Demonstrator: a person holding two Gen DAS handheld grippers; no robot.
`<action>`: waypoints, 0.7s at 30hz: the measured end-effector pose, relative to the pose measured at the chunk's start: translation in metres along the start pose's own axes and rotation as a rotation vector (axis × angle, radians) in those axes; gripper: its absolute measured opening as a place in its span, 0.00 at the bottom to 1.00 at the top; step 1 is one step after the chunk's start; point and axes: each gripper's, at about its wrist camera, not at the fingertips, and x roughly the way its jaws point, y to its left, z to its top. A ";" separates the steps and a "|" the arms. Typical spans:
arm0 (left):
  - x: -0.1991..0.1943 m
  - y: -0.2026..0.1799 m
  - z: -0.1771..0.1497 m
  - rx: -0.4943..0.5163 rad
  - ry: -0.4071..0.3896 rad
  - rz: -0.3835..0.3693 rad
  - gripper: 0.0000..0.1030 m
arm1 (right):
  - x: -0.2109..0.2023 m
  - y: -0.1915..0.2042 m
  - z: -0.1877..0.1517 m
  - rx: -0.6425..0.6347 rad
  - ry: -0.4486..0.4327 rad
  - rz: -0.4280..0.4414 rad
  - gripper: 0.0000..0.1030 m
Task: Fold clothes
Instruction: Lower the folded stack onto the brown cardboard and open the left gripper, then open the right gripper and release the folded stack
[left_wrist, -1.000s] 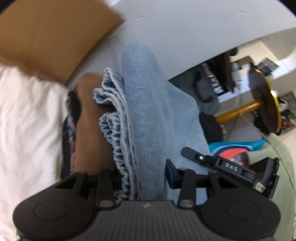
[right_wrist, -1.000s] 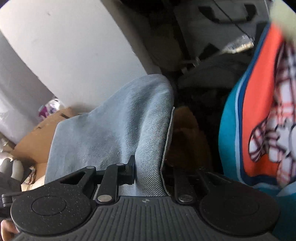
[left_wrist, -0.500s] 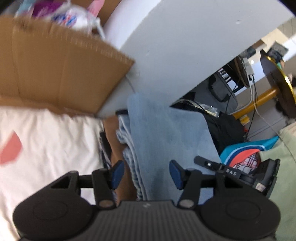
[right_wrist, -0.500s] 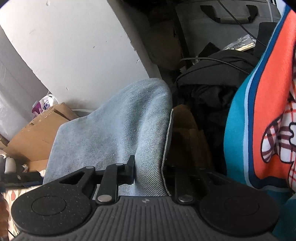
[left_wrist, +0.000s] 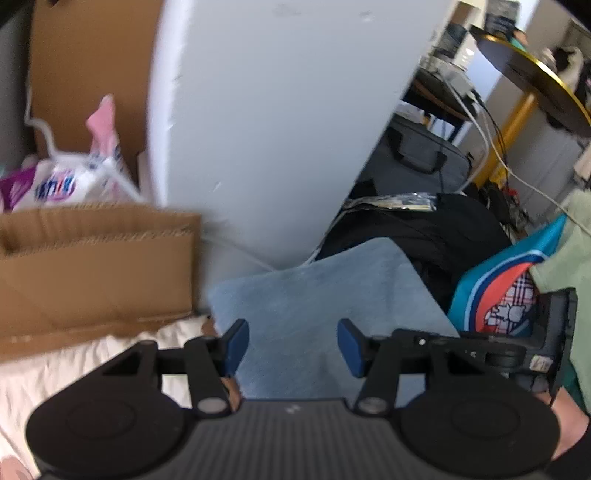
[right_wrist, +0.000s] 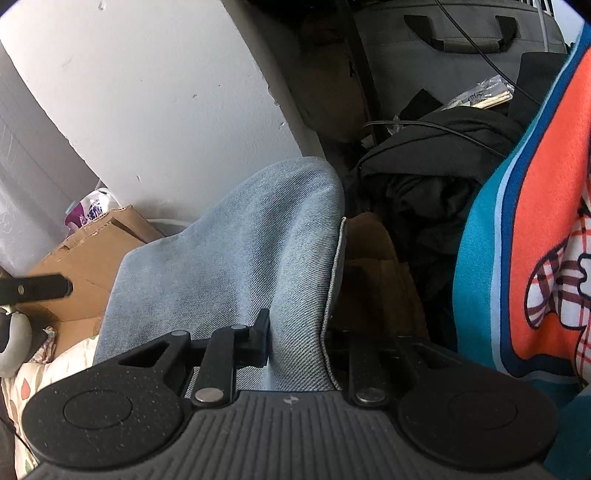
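A folded light-blue denim garment (left_wrist: 325, 295) lies ahead of both grippers, on top of a brown garment (right_wrist: 373, 273). My left gripper (left_wrist: 291, 345) is open and empty, its blue pads apart just above the near side of the denim. In the right wrist view the denim (right_wrist: 240, 258) runs back between the fingers of my right gripper (right_wrist: 295, 343), which is shut on its hemmed edge. The right gripper's body shows at the right of the left wrist view (left_wrist: 480, 354).
A cardboard box (left_wrist: 92, 266) stands at the left, with a plastic bag (left_wrist: 62, 181) behind it. A white wall (left_wrist: 277, 110) rises behind. Black clothes and bags (right_wrist: 436, 166) lie beyond, a bright orange-and-teal garment (right_wrist: 524, 236) at the right, white bedding (left_wrist: 74, 365) below left.
My left gripper has let go of the denim's bunched edge, opened and pulled back and up. The denim now lies flat. My right gripper has stayed shut on it.
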 end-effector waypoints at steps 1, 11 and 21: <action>0.002 -0.004 0.001 0.013 0.003 -0.004 0.54 | 0.000 0.000 0.000 -0.002 0.000 0.000 0.23; 0.048 -0.025 -0.024 0.165 0.124 0.062 0.54 | 0.004 0.002 0.000 -0.009 -0.002 -0.003 0.23; 0.069 -0.021 -0.047 0.195 0.146 0.106 0.56 | 0.008 0.004 0.000 -0.027 -0.004 0.001 0.29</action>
